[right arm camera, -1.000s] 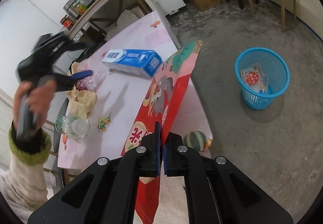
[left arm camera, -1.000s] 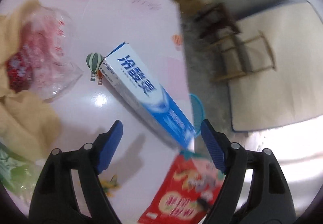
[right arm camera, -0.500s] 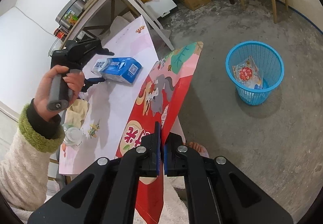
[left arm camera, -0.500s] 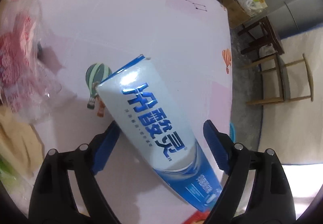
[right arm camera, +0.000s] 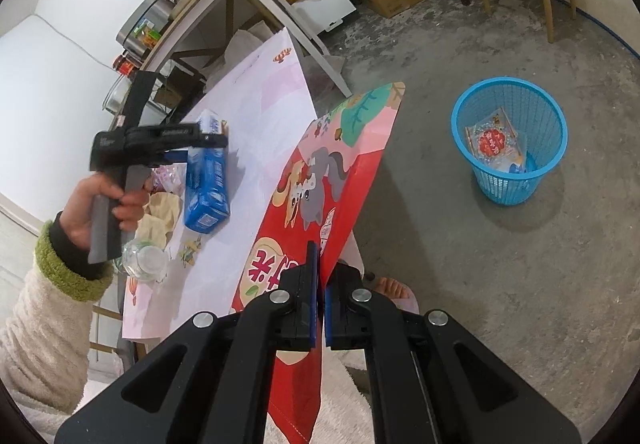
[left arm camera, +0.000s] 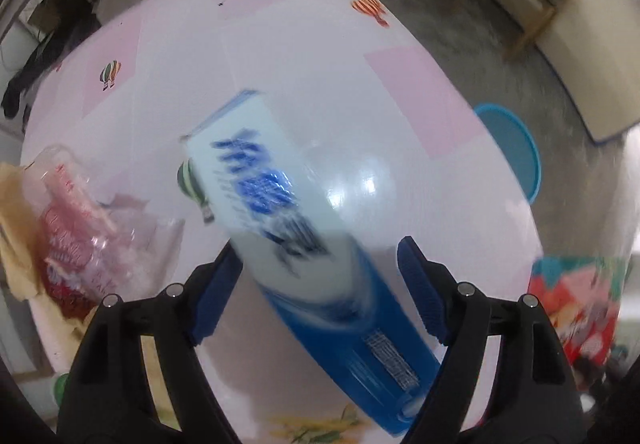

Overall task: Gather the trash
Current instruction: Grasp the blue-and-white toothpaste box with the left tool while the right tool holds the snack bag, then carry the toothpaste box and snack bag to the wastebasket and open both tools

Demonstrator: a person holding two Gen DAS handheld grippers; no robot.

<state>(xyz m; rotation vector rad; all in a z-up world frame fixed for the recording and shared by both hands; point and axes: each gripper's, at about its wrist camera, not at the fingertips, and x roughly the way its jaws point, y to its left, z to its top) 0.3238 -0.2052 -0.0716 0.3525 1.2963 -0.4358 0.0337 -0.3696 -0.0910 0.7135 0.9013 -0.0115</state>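
Left gripper (left arm camera: 320, 296) straddles the toothpaste box (left arm camera: 288, 228) on the table (left arm camera: 320, 56), jaws closing, pads not yet pressing. Right gripper (right arm camera: 320, 284) is clamped on the red snack bag (right arm camera: 320, 184), held off the table edge. The blue basket (right arm camera: 510, 140) on the floor already holds a few wrappers; a clear wrapper (left arm camera: 80, 228) waits.

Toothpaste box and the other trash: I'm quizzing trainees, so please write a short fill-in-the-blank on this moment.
1. The right gripper is shut on a red snack ____.
2. The toothpaste box lies on the ____, between the closing jaws of the left gripper.
3. The blue basket stands on the ____.

Missing words: bag; table; floor
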